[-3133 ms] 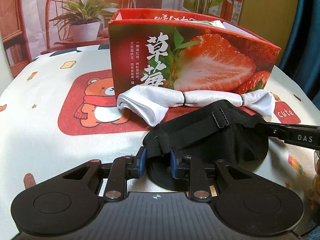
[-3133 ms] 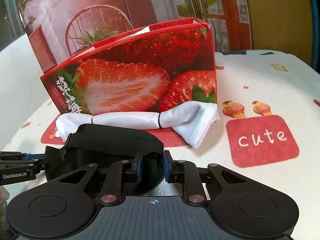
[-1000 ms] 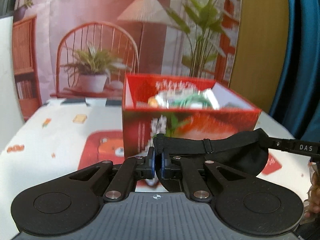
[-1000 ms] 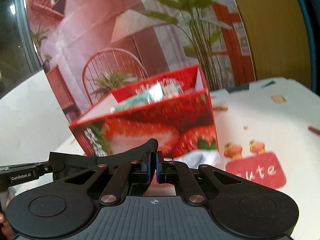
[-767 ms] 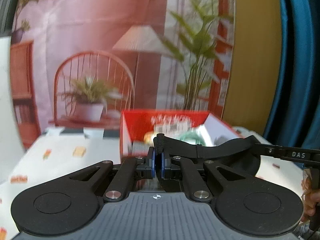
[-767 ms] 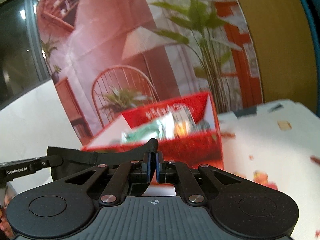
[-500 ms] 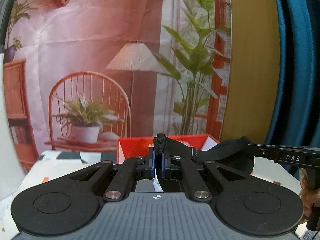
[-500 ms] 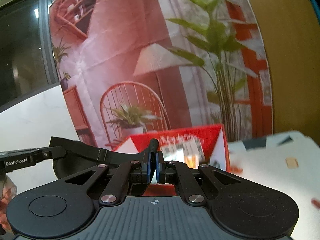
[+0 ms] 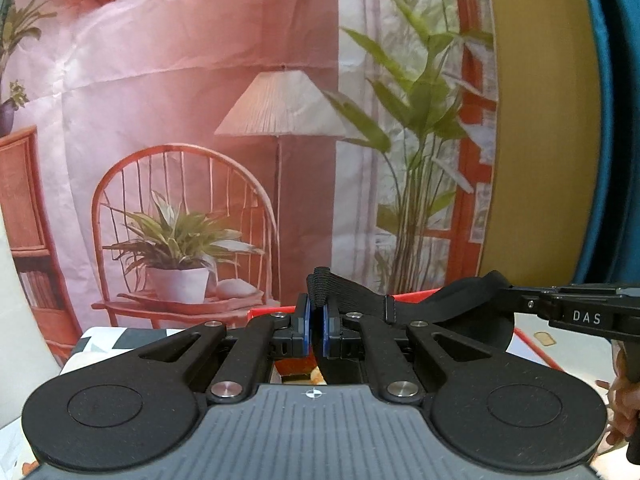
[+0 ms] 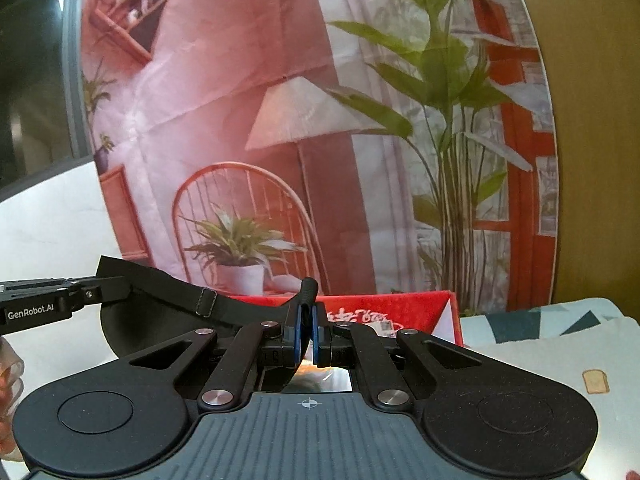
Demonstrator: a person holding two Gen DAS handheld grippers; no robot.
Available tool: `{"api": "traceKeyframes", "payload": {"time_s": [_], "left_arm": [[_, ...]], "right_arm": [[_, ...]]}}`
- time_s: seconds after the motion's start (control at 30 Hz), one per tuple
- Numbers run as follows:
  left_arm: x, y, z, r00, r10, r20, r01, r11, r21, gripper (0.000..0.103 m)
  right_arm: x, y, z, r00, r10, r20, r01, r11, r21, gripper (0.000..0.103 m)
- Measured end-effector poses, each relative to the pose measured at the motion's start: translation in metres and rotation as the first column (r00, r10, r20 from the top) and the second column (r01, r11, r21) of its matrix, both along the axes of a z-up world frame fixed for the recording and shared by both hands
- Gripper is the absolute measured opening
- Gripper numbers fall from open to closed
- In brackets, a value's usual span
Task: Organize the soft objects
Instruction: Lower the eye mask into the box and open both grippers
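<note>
A black eye mask [image 9: 468, 312] with an elastic strap hangs stretched between both grippers, over the red strawberry box [image 10: 404, 312]. My left gripper [image 9: 316, 326] is shut on the strap's left end, which sticks up between the blue pads. My right gripper [image 10: 307, 332] is shut on the mask's other end; the mask's body [image 10: 132, 312] spreads to the left in the right wrist view. Each view shows the other gripper from the side, the right one [image 9: 576, 314] and the left one [image 10: 52, 300], pinching the mask. Only the box's far rim [image 9: 412, 295] shows; its contents are mostly hidden by the grippers.
A printed backdrop [image 9: 240, 120] with a chair, lamp and plants stands behind the table. The patterned tablecloth [image 10: 560, 344] extends right of the box. A person's fingers [image 9: 618, 396] hold the right gripper's handle at the frame edge. A blue curtain [image 9: 616, 120] hangs at the far right.
Both grippers rose and advanced together with the mask held taut. The box slid down in both views until only its far rim shows; the white cloth in front of it left view.
</note>
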State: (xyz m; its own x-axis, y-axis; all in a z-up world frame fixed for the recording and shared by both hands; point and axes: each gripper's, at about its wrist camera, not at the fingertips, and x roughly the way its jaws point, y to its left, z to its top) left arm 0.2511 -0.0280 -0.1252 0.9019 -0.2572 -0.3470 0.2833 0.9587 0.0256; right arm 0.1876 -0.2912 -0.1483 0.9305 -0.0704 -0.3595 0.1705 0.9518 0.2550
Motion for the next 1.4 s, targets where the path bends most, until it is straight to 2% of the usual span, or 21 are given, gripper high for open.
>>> {"api": "traceKeyframes", "payload": {"time_s": [0.4,0.77,0.87,0.97,1.03,1.13,1.27,1.4], "left_arm": [[0.059,-0.013,-0.035,0.993,0.011,-0.118,-0.006,0.999,0.041,0.007],[0.074,-0.011,-0.060,0.973,0.017,-0.230,0.002,0.997,0.079,0.007],[0.073,-0.009,-0.059,0.972,0.008,-0.237,0.012,0.997,0.080,0.010],[0.068,-0.009,-0.054,0.973,-0.007,-0.231,0.028,0.996,0.085,0.017],[0.064,-0.010,-0.050,0.973,-0.021,-0.229,0.041,0.996,0.084,0.033],[0.055,-0.013,-0.045,0.977,-0.031,-0.209,0.051,0.995,0.091,0.049],[0.041,-0.013,-0.035,0.980,-0.041,-0.192,0.058,0.995,0.084,0.063],[0.026,-0.011,-0.027,0.984,-0.043,-0.175,0.057,0.995,0.077,0.089]], "right_arm": [[0.048,-0.038,-0.028,0.993,-0.063,-0.097,0.064,0.998,0.008,0.005],[0.051,-0.047,-0.054,0.979,-0.079,-0.189,0.087,0.996,0.034,0.006],[0.050,-0.045,-0.056,0.974,-0.087,-0.210,0.095,0.995,0.024,0.010],[0.047,-0.041,-0.053,0.974,-0.097,-0.207,0.099,0.995,-0.002,0.019],[0.044,-0.040,-0.049,0.975,-0.097,-0.200,0.095,0.995,-0.020,0.022],[0.039,-0.034,-0.044,0.976,-0.090,-0.197,0.082,0.995,-0.048,0.031],[0.030,-0.022,-0.038,0.978,-0.077,-0.191,0.062,0.994,-0.085,0.057],[0.019,-0.013,-0.033,0.980,-0.064,-0.187,0.046,0.994,-0.099,0.074]]}}
